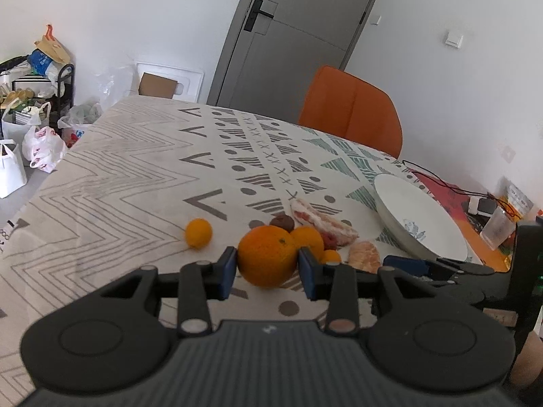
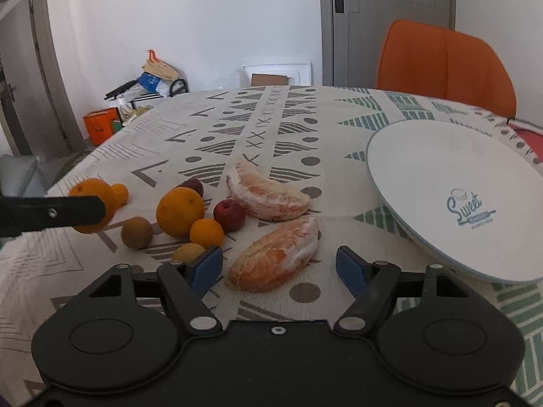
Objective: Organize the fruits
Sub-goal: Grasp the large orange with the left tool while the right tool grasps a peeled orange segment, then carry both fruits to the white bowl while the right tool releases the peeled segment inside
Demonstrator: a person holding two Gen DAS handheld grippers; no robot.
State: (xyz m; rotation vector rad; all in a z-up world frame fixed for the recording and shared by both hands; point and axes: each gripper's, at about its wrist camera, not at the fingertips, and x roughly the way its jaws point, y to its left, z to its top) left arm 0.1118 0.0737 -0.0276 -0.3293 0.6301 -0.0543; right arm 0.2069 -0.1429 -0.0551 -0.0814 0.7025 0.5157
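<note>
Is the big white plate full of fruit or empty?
Empty. The white plate shows only its bare surface and a printed logo; the fruit, like the peeled segment, lies on the tablecloth beside it.

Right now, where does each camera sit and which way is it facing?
Left wrist: on the left tool, low over the table, facing the door; its fingers flank a large orange.
Right wrist: on the right tool, open around a peeled pomelo segment; the left tool's finger crosses at left.
Shared: fruit cluster, white plate, orange chair.
</note>
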